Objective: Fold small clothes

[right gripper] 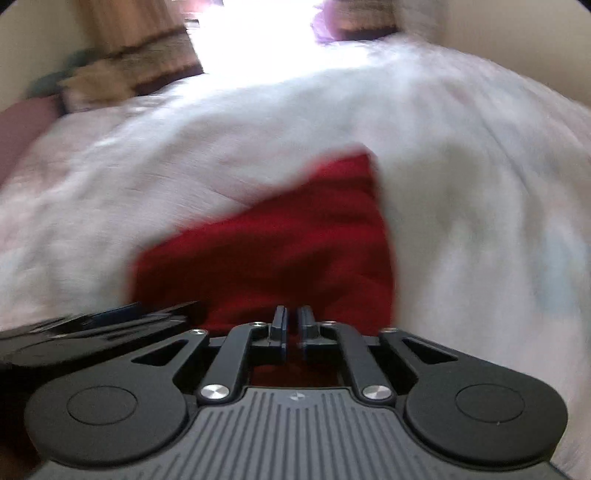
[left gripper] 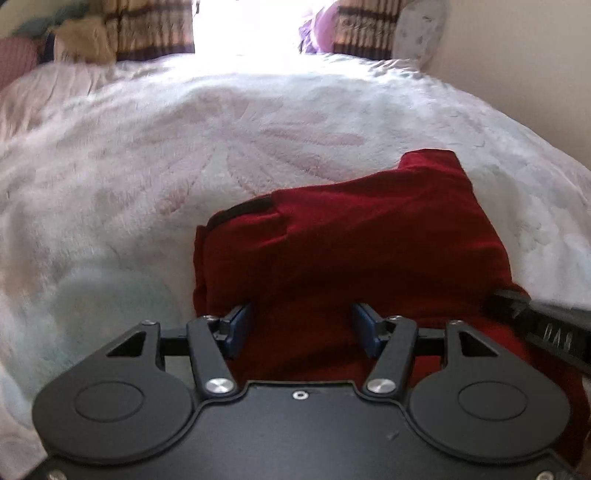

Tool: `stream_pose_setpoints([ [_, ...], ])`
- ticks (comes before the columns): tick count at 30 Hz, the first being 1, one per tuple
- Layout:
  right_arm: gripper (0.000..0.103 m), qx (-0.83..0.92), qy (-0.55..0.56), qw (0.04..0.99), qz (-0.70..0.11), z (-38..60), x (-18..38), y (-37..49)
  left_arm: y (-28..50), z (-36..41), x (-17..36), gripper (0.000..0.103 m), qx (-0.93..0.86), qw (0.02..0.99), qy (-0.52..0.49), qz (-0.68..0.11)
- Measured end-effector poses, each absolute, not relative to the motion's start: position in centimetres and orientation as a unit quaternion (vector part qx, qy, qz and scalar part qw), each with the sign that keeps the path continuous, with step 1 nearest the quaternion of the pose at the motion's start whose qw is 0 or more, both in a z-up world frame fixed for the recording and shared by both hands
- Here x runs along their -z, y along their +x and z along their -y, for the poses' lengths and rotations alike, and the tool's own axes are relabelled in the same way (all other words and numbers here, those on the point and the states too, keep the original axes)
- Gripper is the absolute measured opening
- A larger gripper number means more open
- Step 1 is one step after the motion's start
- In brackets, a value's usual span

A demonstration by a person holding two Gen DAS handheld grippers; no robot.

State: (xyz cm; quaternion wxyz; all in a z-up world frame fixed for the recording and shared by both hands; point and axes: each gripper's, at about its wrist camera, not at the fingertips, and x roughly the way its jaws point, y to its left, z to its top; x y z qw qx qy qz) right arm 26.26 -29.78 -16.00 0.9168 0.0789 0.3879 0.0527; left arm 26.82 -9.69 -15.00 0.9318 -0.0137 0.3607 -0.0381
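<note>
A dark red garment (left gripper: 351,236) lies folded on the white bed cover (left gripper: 184,147). My left gripper (left gripper: 301,326) is open, its blue pads spread over the garment's near edge, with nothing between them. My right gripper (right gripper: 291,325) has its jaws nearly together over the near edge of the red garment (right gripper: 280,240); the view is blurred and red cloth shows in the narrow gap. The right gripper also shows in the left wrist view (left gripper: 543,325) at the garment's right edge. The left gripper also shows in the right wrist view (right gripper: 110,321) at the left.
Patterned curtains (left gripper: 155,29) and a bright window (left gripper: 243,26) stand beyond the bed. Pillows and soft things (left gripper: 74,40) lie at the far left. A cream wall (left gripper: 535,74) runs along the right side of the bed.
</note>
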Motion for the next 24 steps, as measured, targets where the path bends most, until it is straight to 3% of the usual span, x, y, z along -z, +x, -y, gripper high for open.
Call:
stream_pose_setpoints([
  [4, 0.000, -0.001, 0.051, 0.939, -0.339, 31.3, 16.8, 24.9, 25.2, 8.6, 15.5, 0.065, -0.009, 0.934, 0.031, -0.355],
  [7, 0.000, 0.010, 0.034, 0.940, -0.340, 31.6, 16.1, 24.7, 24.2, 5.4, 16.1, 0.066, -0.006, 0.924, -0.052, -0.379],
  [15, 0.001, -0.025, 0.065, 0.950, -0.305, 31.7, 12.2, 21.0, 19.6, 5.4, 9.6, 0.063, 0.019, 0.936, -0.053, -0.348],
  [18, 0.002, -0.076, 0.086, 0.948, -0.296, 31.6, 11.5, 18.8, 18.6, 7.4, 9.9, 0.063, 0.048, 0.937, -0.039, -0.343],
  [21, 0.004, -0.084, 0.089, 0.935, -0.332, 30.9, 13.1, 18.1, 18.1, 9.1, 13.7, 0.065, 0.044, 0.908, -0.009, -0.416],
  [24, 0.000, -0.056, 0.087, 0.910, -0.402, 30.9, 15.9, 17.9, 16.2, 9.8, 14.6, 0.066, 0.025, 0.900, 0.012, -0.436],
])
